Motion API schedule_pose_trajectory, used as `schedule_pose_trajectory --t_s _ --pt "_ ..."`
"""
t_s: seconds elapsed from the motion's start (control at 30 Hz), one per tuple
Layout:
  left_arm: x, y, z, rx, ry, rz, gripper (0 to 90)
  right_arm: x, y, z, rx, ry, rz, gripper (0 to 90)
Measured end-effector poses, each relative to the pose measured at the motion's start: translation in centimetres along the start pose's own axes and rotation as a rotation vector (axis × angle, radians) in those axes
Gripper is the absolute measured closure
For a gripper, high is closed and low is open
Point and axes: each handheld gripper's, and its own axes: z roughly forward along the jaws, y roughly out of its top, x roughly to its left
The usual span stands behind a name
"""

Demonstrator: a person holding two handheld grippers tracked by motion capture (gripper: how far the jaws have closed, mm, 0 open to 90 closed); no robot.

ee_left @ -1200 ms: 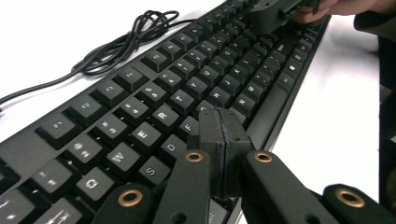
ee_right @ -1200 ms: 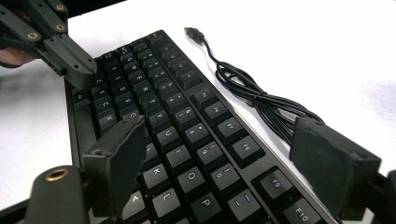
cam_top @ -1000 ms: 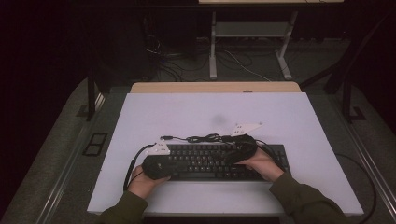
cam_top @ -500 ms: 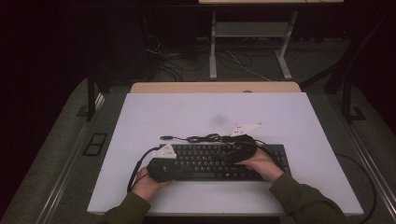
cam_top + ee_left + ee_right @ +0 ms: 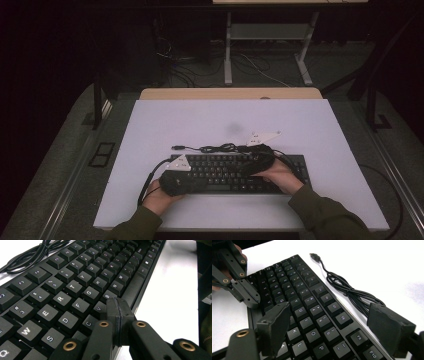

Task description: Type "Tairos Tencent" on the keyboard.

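A black keyboard (image 5: 290, 170) (image 5: 75, 282) (image 5: 312, 310) lies flat near the front of the white table (image 5: 225, 120). Its black cable (image 5: 215, 148) (image 5: 30, 255) (image 5: 348, 291) is bundled just behind it, with the USB plug (image 5: 176, 147) (image 5: 314, 256) loose on the table. My left gripper (image 5: 204, 181) (image 5: 117, 307) (image 5: 249, 300) is shut with nothing in it, its tips low over the bottom letter row by the space bar. My right gripper (image 5: 245, 161) (image 5: 332, 326) hovers open over the right half of the keys, one pad above the letters, the other past the back edge.
A wooden desk edge (image 5: 230, 93) adjoins the table's far side. Beyond it stand a metal desk frame (image 5: 227, 45) and loose floor cables (image 5: 260, 70). Each gripper's own cable trails off, the left one (image 5: 147, 180) looping toward the front left.
My left gripper has shifted slightly right and nearer along the keyboard's front edge. The right gripper has stayed in place.
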Motion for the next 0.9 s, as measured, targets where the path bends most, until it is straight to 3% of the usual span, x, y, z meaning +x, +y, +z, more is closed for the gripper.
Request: schedule_pose_trajectory --t_s 0.33,0.63,0.9 --pt "0.03 -0.07 0.17 0.015 0.003 0.010 88.8 0.03 0.01 0.00 0.001 0.000 0.003 18.5" --pt "0.03 0.20 -0.33 -0.020 0.006 0.006 88.6 0.00 0.00 0.00 0.000 0.000 -0.001 18.6" --pt "0.16 0.27 -0.54 -0.047 0.024 -0.011 76.8 0.02 0.00 -0.05 0.002 0.001 -0.001 18.8"
